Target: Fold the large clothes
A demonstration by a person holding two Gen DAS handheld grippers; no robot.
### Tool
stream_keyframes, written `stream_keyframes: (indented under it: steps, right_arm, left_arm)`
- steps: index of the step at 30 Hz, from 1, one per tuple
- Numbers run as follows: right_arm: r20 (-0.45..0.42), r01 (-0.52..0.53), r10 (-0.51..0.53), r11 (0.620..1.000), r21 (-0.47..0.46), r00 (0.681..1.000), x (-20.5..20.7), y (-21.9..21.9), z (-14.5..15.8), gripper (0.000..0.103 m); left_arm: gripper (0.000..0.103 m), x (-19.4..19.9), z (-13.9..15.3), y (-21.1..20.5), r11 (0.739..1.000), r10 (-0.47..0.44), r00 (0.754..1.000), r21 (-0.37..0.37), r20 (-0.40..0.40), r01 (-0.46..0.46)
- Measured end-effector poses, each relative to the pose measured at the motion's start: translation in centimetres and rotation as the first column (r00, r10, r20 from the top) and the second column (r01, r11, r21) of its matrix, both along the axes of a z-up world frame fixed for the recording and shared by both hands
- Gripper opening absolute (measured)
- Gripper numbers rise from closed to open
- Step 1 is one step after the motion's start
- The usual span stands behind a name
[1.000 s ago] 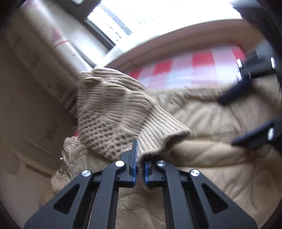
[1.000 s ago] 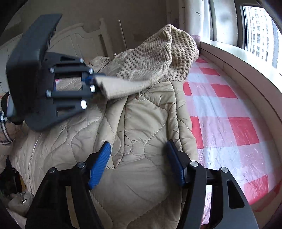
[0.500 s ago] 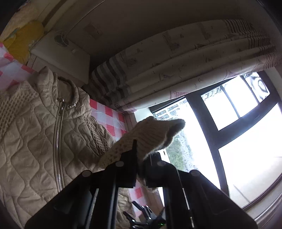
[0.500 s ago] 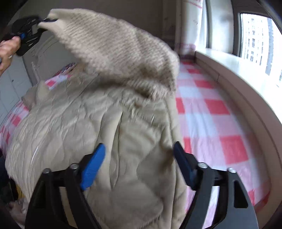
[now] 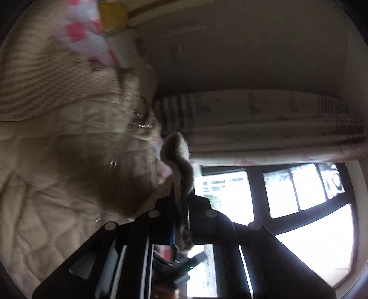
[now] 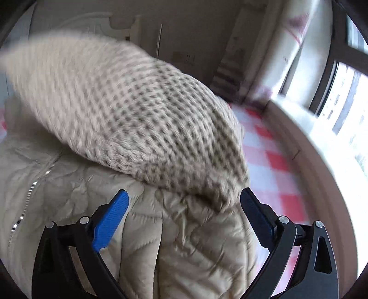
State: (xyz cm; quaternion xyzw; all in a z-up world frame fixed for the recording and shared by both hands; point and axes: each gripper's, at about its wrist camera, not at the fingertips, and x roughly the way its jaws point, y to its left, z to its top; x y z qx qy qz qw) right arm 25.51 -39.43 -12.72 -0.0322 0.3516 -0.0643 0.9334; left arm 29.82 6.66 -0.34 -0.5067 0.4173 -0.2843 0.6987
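My left gripper is shut on the cuff of a beige knitted sweater and holds it high, tilted toward the window. In the right wrist view the sweater hangs blurred in the air across a beige quilted jacket with a zipper that lies spread on the bed. The jacket also shows in the left wrist view. My right gripper is open and empty, low over the jacket, with the sweater's lower edge just beyond its fingertips.
A red and white checked sheet covers the bed to the right of the jacket. A pale window sill, a window and a curtain run along that side. A white headboard stands at the back.
My left gripper has swung the sweater cuff up and over, from low by the jacket to high and tilted. The sweater has lifted off the jacket. The right gripper stays open.
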Motion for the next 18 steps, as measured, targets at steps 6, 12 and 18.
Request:
stream_keyframes:
  steps: [6, 12, 18]
  right_arm:
    - [0.076, 0.025, -0.036, 0.99, 0.139, 0.996, -1.5, -4.3, 1.3, 0.094]
    - [0.164, -0.002, -0.035, 0.976, 0.22, 0.986, 1.0, -4.7, 3.5, 0.093]
    - [-0.134, -0.035, 0.037, 0.999, 0.017, 0.99, 5.8, -0.9, -0.6, 0.087]
  left_arm:
    - [0.059, 0.3, -6.2, 3.1, 0.935, 0.032, 0.998, 0.354, -0.055, -0.011]
    - [0.087, -2.7, 0.3, -2.6, 0.731, -0.099, 0.934, 0.662, 0.344, -0.167]
    - [0.091, 1.1, -2.1, -7.6, 0.607, -0.25, 0.939, 0.794, 0.237, -0.039]
